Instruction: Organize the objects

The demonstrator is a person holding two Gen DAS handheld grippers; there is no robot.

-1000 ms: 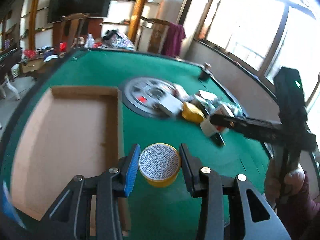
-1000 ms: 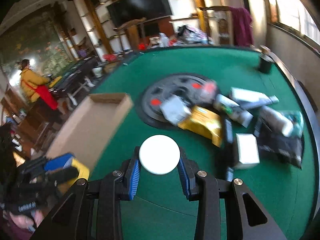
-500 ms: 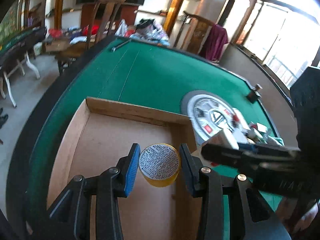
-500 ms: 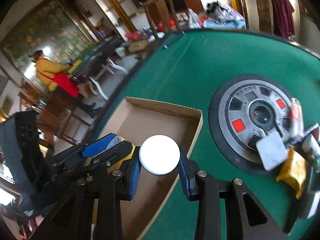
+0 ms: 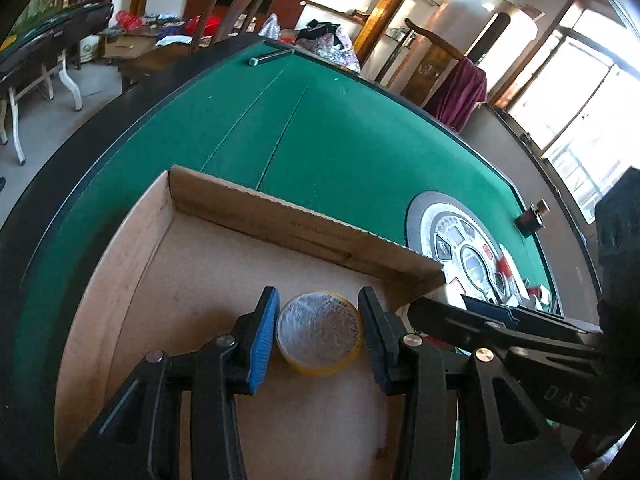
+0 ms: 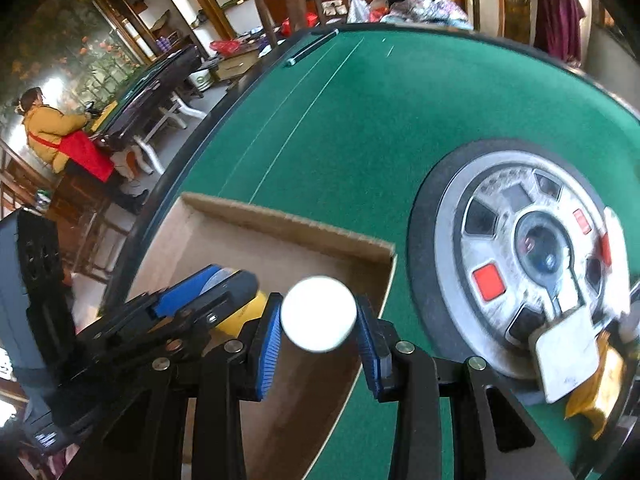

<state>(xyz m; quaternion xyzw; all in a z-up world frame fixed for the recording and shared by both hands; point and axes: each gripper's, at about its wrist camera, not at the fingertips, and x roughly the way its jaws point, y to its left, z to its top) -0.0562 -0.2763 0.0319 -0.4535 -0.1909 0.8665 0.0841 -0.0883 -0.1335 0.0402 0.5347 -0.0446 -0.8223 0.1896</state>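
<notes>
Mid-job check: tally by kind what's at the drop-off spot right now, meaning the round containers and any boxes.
Yellow round tin: 1
White-topped round container: 1
Cardboard box: 1
Total: 3

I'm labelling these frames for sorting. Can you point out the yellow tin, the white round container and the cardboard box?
yellow tin (image 5: pixel 320 330), left wrist view, on its printed lid.
white round container (image 6: pixel 319 314), right wrist view, on its flat white top.
cardboard box (image 5: pixel 304 232), left wrist view, on its far wall.
</notes>
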